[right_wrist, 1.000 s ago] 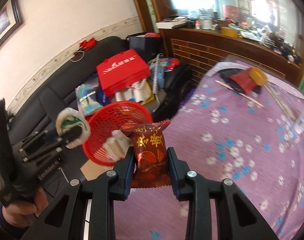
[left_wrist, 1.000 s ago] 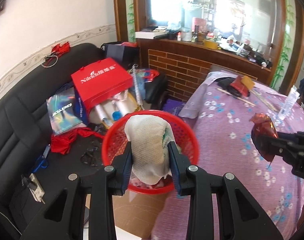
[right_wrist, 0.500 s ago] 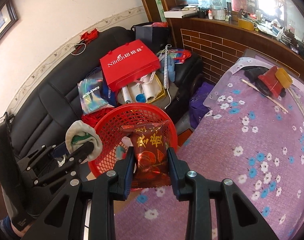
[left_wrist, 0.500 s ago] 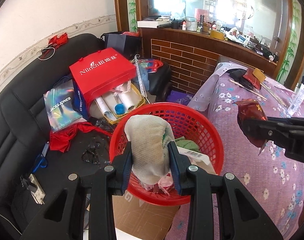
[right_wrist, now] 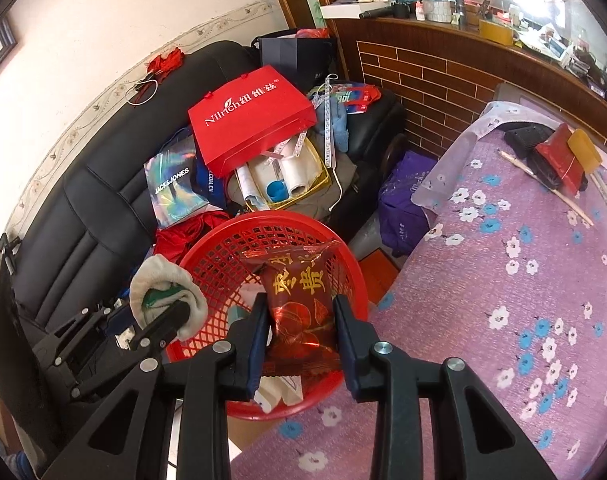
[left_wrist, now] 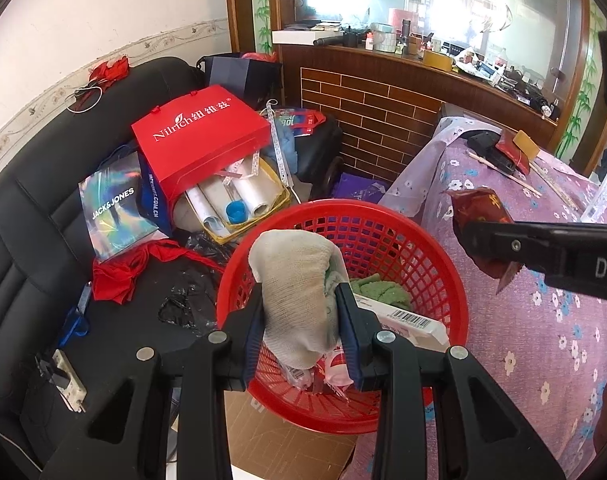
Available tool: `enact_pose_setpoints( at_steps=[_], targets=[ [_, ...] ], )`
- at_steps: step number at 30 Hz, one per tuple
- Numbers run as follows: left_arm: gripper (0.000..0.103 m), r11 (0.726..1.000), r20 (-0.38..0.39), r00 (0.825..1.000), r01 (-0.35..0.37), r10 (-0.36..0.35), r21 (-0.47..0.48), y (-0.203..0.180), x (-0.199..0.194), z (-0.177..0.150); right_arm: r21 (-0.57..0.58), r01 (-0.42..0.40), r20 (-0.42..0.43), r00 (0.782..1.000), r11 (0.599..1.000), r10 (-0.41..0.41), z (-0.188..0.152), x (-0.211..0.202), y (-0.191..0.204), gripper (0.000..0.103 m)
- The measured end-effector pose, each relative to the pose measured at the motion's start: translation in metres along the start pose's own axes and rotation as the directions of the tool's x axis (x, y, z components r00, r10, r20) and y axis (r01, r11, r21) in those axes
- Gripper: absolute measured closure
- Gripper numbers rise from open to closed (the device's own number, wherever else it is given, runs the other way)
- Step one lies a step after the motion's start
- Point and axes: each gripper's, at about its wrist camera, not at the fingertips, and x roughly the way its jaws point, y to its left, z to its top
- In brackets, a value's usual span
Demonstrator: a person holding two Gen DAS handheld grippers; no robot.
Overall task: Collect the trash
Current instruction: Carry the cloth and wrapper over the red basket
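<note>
A red mesh basket [left_wrist: 431,248] [right_wrist: 223,248] stands between the black sofa and the table, with green cloth, a barcoded packet and wrappers inside. My left gripper [left_wrist: 299,308] [right_wrist: 163,316] is shut on a bundled off-white rag [left_wrist: 295,280] [right_wrist: 163,280] and hangs over the basket's near left rim. My right gripper [right_wrist: 301,312] [left_wrist: 487,242] is shut on a dark red snack packet [right_wrist: 299,296] [left_wrist: 479,212] with gold characters, held above the basket's right side by the table edge.
A black sofa [left_wrist: 31,216] on the left carries a red paper bag [left_wrist: 203,132], a holographic bag [left_wrist: 111,208], paper rolls and red cloth. The table with a purple flowered cloth [right_wrist: 503,280] lies right, bearing sticks and a red-yellow packet [right_wrist: 567,156]. A brick counter [left_wrist: 383,108] stands behind.
Both grippers have moved forward and down toward the basket, which now looks larger and nearer. The rag and the snack packet stay gripped. The right gripper has shifted from the table to over the basket.
</note>
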Motion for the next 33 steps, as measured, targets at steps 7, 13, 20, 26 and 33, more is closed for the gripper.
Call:
enact_pose_setpoints(
  at_steps=[7, 13, 20, 26, 33],
  targets=[
    [0.070, 1.000, -0.007, 1.000, 0.006, -0.006, 0.005, 0.000, 0.007, 0.001, 0.020, 0.002, -0.014, 1.000, 1.000, -0.002, 0.004, 0.010, -0.005, 0.068],
    [0.070, 1.000, -0.015, 1.000, 0.010, -0.010, 0.004, 0.001, 0.011, 0.001, 0.031, 0.002, -0.024, 1.000, 1.000, -0.001, 0.005, 0.015, -0.010, 0.068],
    [0.070, 1.000, -0.024, 1.000, 0.012, -0.012, 0.008, 0.001, 0.018, 0.002, 0.042, -0.002, -0.034, 0.999, 0.999, 0.003, 0.007, 0.021, -0.014, 0.068],
    [0.070, 1.000, -0.030, 0.999, 0.012, -0.012, 0.009, 0.002, 0.023, 0.002, 0.049, -0.002, -0.044, 0.999, 0.999, 0.004, 0.009, 0.026, -0.016, 0.068],
    [0.070, 1.000, -0.038, 0.999, 0.016, -0.016, 0.004, 0.002, 0.028, 0.001, 0.055, -0.002, -0.053, 0.999, 0.999, 0.005, 0.009, 0.032, -0.016, 0.068]
  ],
)
